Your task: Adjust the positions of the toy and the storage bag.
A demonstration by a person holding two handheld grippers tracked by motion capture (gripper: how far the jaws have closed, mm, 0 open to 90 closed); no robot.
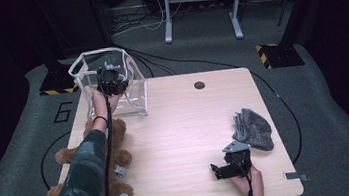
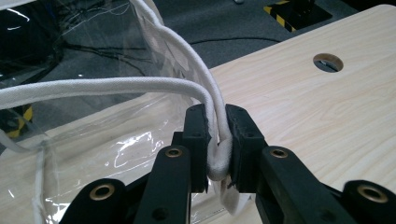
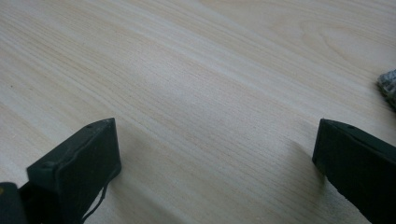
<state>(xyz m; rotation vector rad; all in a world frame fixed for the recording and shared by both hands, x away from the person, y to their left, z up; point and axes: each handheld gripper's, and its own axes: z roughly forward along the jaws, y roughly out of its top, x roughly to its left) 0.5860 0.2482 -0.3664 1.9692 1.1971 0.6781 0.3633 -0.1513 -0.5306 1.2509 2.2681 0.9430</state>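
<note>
A clear plastic bag (image 1: 131, 90) with white corded trim stands open at the table's far left corner. My left gripper (image 1: 111, 80) is at the bag's top and is shut on its white rim cord (image 2: 218, 140), which is pinched between the two black pads. Clear plastic (image 2: 116, 149) hangs to the left of the jaws. My right gripper (image 1: 227, 168) rests low over the wood near the table's front right, its jaws wide open (image 3: 215, 158) with bare tabletop between them.
A brown teddy bear (image 1: 114, 160) lies at the table's left front edge under the left forearm. A grey cloth (image 1: 254, 128) lies just beyond the right gripper. A round cable hole (image 1: 199, 85) is at the table's far middle. Cables cross the floor.
</note>
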